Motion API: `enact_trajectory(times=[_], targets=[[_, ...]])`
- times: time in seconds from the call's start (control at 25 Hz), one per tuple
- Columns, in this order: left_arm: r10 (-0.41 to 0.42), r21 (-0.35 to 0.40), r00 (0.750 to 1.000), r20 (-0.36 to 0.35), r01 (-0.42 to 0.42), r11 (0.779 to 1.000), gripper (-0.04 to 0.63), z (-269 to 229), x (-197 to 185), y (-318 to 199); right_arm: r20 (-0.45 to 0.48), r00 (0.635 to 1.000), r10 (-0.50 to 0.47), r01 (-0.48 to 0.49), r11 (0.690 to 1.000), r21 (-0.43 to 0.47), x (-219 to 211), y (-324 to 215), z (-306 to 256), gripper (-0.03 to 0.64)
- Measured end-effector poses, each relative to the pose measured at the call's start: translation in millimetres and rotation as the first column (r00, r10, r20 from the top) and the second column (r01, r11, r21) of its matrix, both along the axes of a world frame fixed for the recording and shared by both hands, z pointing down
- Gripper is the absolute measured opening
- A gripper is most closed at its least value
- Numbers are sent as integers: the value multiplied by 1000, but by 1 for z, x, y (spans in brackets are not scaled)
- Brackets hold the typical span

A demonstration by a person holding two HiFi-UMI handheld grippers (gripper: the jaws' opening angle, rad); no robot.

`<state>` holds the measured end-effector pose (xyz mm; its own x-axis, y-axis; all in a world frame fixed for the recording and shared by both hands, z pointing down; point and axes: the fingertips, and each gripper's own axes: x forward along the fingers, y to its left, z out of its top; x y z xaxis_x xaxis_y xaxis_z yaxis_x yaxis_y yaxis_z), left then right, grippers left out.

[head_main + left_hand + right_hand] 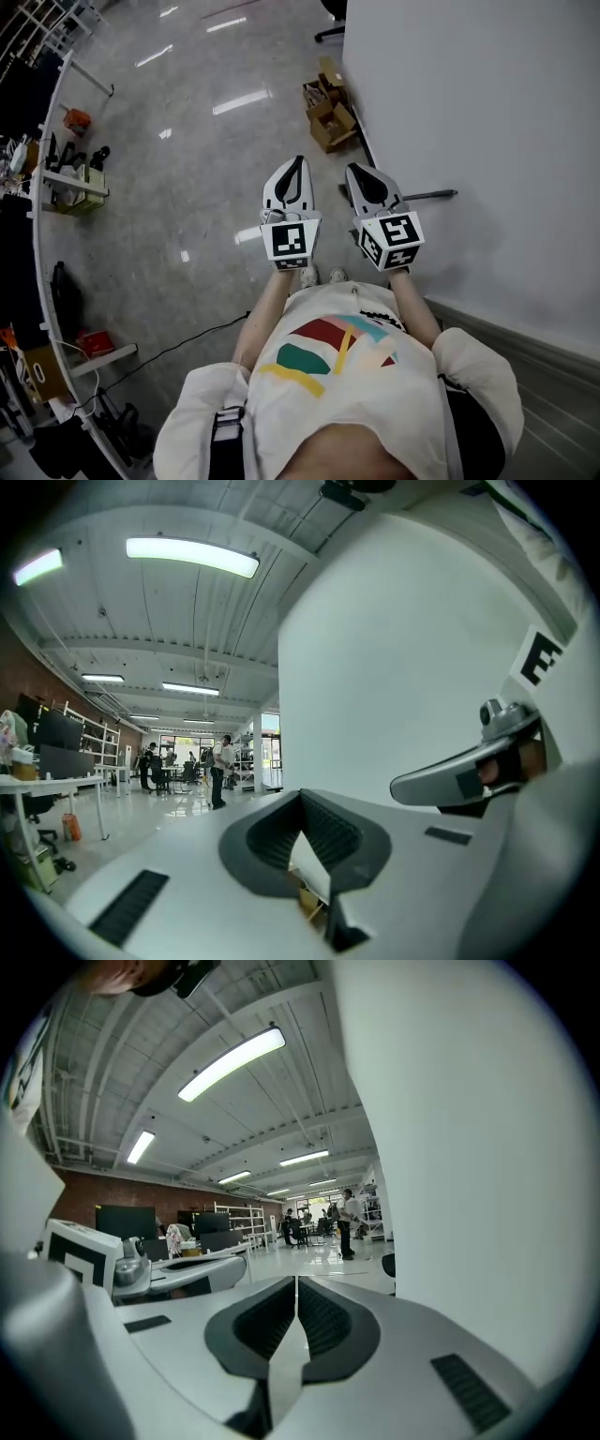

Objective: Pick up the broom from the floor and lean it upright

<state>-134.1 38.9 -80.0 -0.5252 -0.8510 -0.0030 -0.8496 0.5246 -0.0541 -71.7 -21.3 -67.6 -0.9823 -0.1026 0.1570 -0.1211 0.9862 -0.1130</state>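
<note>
Head view: we hold the left claw (297, 164) and right claw (357, 172) level, side by side over the floor (187, 187). A thin dark shaft, probably the broom (431, 195), shows against the wall (487, 112) just beside the right claw.

Left gripper view: the claw is pinched together, empty.

Right gripper view: closed on nothing too.

We cannot tell whether the broom lies or leans. If it lies, we next need an opened claw lowered round its shaft.

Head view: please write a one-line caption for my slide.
A person holds the left gripper and the right gripper side by side, both shut and empty, above a floor beside a wall.
</note>
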Motion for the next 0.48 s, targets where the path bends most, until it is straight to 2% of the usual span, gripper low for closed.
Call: enact_trajectory(times=[0.08,0.16,0.48], targets=[[8,17,1000,12,-8,1000,45,-7,3,4,18,1000,5,-4,1000,-16,2,3,-7,14],[16,33,999,35,-18,999,45,-13,3,4,19,999,26,-26,1000,6,2,1,-12,14],[32,37,998,62,-34,999,46,-24,11,-5,27,999,38,-39,998,45,8,-3,-17,14]])
